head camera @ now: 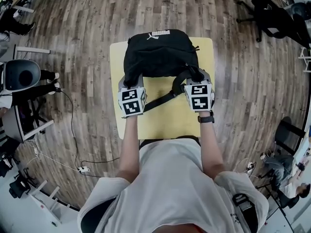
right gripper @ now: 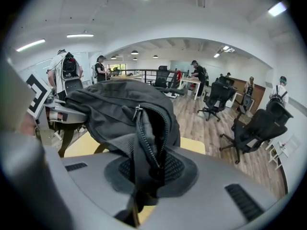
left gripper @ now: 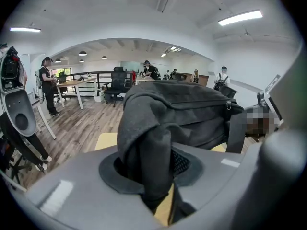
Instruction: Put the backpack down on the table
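Two grips carry the black backpack, which lies over the far half of the yellow table. From the head view I cannot quite tell whether its base bears on the top or hangs just above it. The left gripper is clamped on a thick fold of the bag's fabric at its near left corner. The right gripper is pinched tight on the zipper edge and webbing at the near right corner. A loose strap trails across the bare tabletop between them.

To finish well, bring both corners down level, so the bag settles flat and does not roll toward the far edge. Let the strap lie clear, not bunched underneath. Part the jaws only once the table takes the weight. The wooden floor surrounds the table on every side, so centre the bag.
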Action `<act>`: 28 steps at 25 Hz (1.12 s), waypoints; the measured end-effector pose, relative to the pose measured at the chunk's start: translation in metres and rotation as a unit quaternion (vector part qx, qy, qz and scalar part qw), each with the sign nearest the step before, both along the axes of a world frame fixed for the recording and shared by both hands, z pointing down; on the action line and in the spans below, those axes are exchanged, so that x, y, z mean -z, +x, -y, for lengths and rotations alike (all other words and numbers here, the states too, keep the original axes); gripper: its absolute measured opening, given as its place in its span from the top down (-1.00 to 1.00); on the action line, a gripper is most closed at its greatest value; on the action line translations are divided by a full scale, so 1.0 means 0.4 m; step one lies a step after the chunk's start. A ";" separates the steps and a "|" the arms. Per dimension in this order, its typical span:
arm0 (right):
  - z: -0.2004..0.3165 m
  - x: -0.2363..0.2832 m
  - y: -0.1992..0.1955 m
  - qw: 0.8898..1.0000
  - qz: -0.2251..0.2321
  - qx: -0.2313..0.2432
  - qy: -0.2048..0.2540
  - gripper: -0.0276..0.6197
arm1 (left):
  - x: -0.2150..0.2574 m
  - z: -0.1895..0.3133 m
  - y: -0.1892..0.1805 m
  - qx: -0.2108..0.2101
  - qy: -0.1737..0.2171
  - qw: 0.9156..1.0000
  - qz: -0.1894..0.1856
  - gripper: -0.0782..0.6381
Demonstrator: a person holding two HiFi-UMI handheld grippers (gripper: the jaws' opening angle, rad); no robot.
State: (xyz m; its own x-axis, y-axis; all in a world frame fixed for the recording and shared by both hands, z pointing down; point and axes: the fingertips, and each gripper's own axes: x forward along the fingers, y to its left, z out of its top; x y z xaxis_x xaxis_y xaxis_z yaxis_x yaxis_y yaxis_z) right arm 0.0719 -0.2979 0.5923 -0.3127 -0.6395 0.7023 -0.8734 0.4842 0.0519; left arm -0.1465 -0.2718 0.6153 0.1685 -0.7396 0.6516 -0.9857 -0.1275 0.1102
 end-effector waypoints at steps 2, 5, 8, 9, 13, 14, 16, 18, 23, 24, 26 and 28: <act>0.002 -0.023 0.000 1.000 -0.001 0.000 -0.009 0.78 | -0.023 0.004 0.000 -0.003 -0.007 1.000 0.003 0.45; 0.011 -0.056 0.003 1.000 -0.003 0.001 -0.020 0.78 | -0.055 0.011 0.003 -0.006 -0.015 1.000 0.005 0.44; 0.025 -0.091 0.007 1.000 -0.004 0.005 -0.030 0.78 | -0.088 0.020 0.007 -0.004 -0.024 1.000 0.006 0.44; 0.029 -0.101 0.007 0.999 -0.005 0.007 -0.033 0.78 | -0.098 0.022 0.007 -0.004 -0.028 1.000 0.007 0.44; 0.043 -0.136 0.002 0.999 -0.007 0.013 -0.043 0.77 | -0.129 0.031 0.002 -0.002 -0.036 0.999 0.010 0.43; 0.045 -0.145 0.002 0.999 -0.007 0.013 -0.046 0.77 | -0.137 0.033 0.002 -0.002 -0.038 0.999 0.012 0.43; 0.049 -0.163 0.004 0.999 -0.009 0.014 -0.051 0.77 | -0.156 0.037 0.005 -0.002 -0.043 0.999 0.013 0.43; 0.051 -0.181 0.008 0.998 -0.011 0.014 -0.055 0.77 | -0.174 0.038 0.008 -0.002 -0.047 0.999 0.014 0.43; 0.044 -0.227 0.008 0.998 -0.006 0.020 -0.065 0.77 | -0.216 0.028 0.006 -0.003 -0.056 0.998 0.026 0.42; 0.044 -0.236 0.011 0.997 -0.007 0.022 -0.067 0.77 | -0.227 0.026 0.008 -0.003 -0.059 0.998 0.025 0.41; 0.043 -0.254 0.017 0.997 -0.012 0.023 -0.071 0.77 | -0.251 0.022 0.014 0.000 -0.066 0.998 0.022 0.41; 0.037 -0.266 0.014 0.997 -0.014 0.023 -0.071 0.77 | -0.271 0.016 0.013 0.009 -0.070 0.997 0.020 0.41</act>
State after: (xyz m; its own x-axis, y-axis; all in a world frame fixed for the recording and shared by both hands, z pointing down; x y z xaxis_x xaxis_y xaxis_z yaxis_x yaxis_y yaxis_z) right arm 0.0774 -0.3126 0.6989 -0.3184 -0.5181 0.7939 -0.8488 0.5287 0.0046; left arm -0.1414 -0.2782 0.7236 0.1278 -0.6435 0.7547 -0.9916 -0.0967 0.0854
